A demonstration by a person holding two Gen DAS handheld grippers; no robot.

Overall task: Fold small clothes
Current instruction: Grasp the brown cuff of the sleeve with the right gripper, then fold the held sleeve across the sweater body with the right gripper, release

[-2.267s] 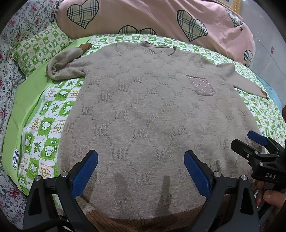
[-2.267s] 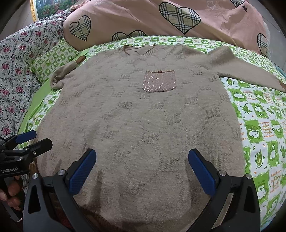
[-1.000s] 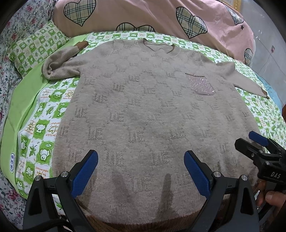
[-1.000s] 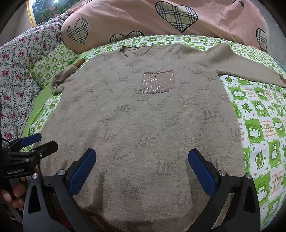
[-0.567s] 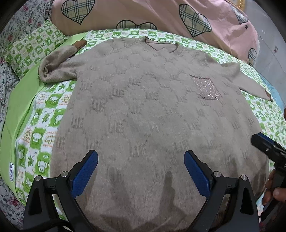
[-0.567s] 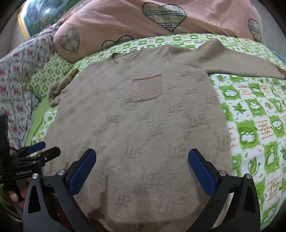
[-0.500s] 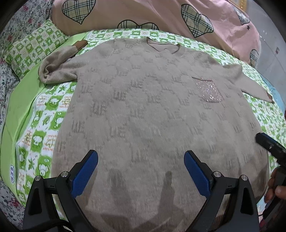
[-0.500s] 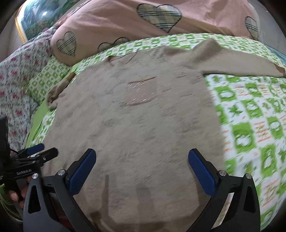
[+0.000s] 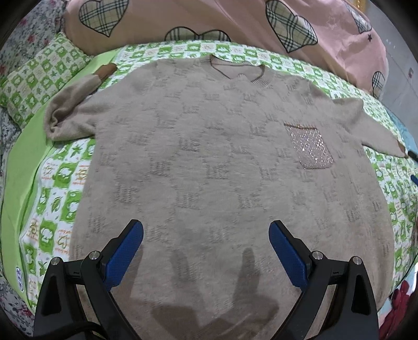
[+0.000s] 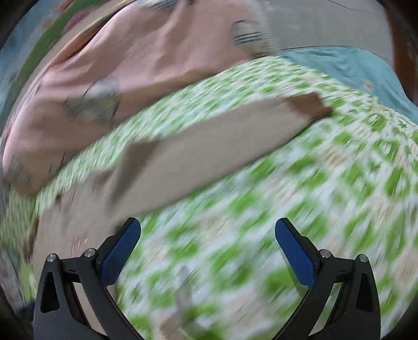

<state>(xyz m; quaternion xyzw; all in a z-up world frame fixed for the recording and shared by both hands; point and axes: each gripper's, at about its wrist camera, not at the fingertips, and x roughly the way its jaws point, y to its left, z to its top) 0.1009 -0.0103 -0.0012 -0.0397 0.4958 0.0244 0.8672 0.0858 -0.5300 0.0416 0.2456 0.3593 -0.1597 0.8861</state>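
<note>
A beige knit sweater (image 9: 214, 162) with a sparkly chest pocket (image 9: 311, 147) lies flat, front up, on the bed. Its left sleeve (image 9: 70, 109) is bunched and bent back; its right sleeve (image 9: 376, 133) stretches straight out. My left gripper (image 9: 206, 251) hovers open above the sweater's lower half, nothing between its fingers. In the heavily blurred right wrist view, my right gripper (image 10: 207, 247) is open over the green sheet, and the sweater's right sleeve (image 10: 198, 154) with its brown cuff (image 10: 308, 104) runs diagonally ahead of it.
A green-and-white checked sheet (image 9: 57, 183) covers the bed. A pink quilt with plaid hearts (image 9: 209, 23) is piled along the far side. A checked pillow (image 9: 34, 75) and floral bedding (image 9: 23, 52) sit far left. Blue fabric (image 10: 347, 68) lies beyond the sheet.
My right gripper has swung quickly rightward, off the sweater's body towards the outstretched right sleeve, and has almost left the left wrist view. My left gripper has moved slightly forward over the sweater.
</note>
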